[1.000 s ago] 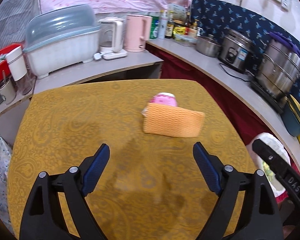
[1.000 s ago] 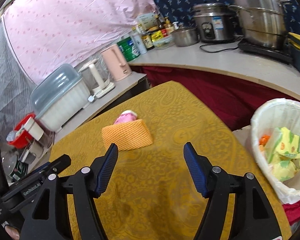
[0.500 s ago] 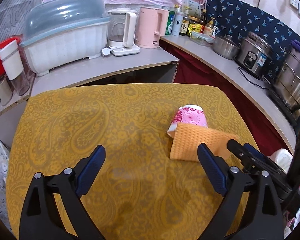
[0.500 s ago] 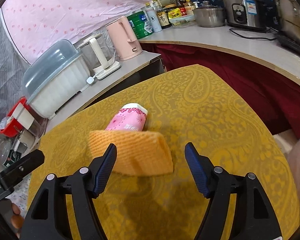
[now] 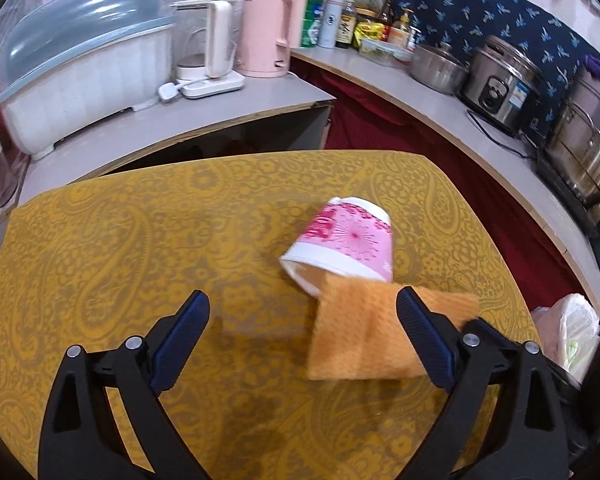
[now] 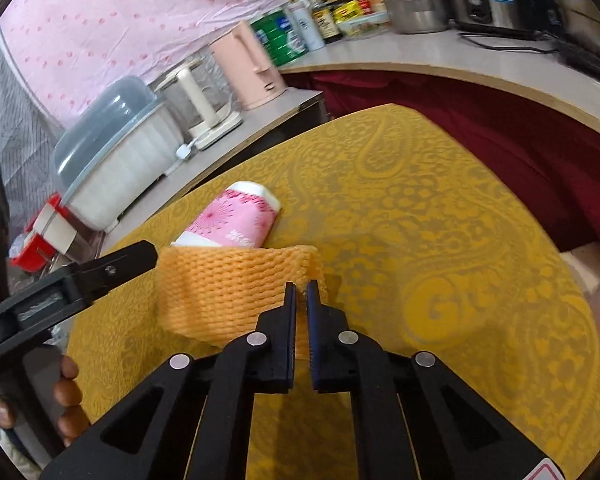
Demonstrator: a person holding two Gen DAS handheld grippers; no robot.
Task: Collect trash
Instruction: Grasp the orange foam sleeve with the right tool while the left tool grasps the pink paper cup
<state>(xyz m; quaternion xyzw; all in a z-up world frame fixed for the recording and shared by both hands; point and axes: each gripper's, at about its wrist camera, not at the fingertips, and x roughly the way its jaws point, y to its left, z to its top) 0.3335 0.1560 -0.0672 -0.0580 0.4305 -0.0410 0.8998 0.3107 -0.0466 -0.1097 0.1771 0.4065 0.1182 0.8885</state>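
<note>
An orange foam net sleeve (image 6: 236, 288) lies on the yellow patterned table (image 6: 440, 240), against a pink and white paper cup (image 6: 236, 220) lying on its side. My right gripper (image 6: 301, 286) is shut on the sleeve's right edge. In the left wrist view the sleeve (image 5: 364, 336) sits just below the cup (image 5: 348, 244). My left gripper (image 5: 300, 312) is open and empty above the table, with its right finger over the sleeve.
A white-lined trash bin (image 5: 568, 332) stands past the table's right edge. Counters behind hold a covered dish rack (image 5: 80, 80), a white kettle (image 5: 208, 60), a pink kettle (image 5: 268, 36), bottles, a pot and a rice cooker (image 5: 500, 80).
My right gripper moved in and closed on the orange sleeve's edge. My left gripper moved closer to the cup and stayed open.
</note>
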